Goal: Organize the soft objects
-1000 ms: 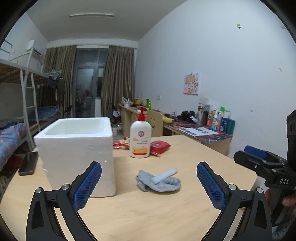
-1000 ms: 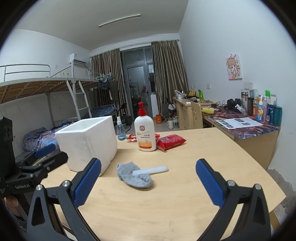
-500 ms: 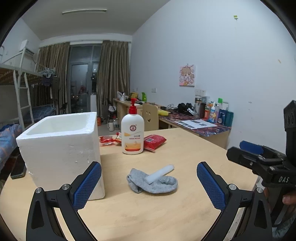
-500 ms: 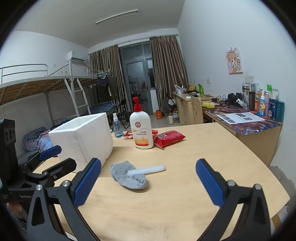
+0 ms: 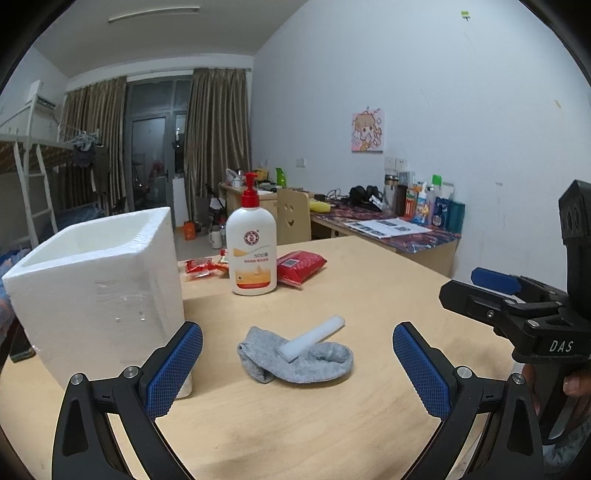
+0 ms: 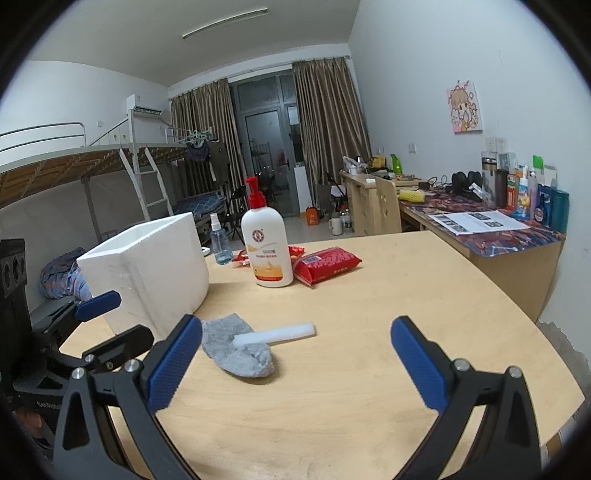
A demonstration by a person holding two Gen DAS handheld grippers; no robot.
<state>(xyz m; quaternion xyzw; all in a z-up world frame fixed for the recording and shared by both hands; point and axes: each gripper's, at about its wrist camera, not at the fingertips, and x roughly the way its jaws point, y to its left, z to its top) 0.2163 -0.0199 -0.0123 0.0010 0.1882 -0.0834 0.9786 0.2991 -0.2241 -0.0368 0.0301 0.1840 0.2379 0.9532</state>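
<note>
Sock [image 5: 295,360] on wooden table [image 5: 369,295], dorm room

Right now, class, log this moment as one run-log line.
left tongs: open, empty | right tongs: open, empty | white foam stick: lying on crumpled grey sock | white foam box: left of sock

Grey sock [image 5: 295,360], white foam stick [image 5: 314,338], white foam box [image 5: 96,291], red-capped lotion bottle [image 5: 252,251].

Evenly, dimly lit by a long ceiling tube lamp [image 6: 225,23] far beyond the fingers; soft shadows, sharp centre, heavy fisheye bending, black vignette at edges.
</note>
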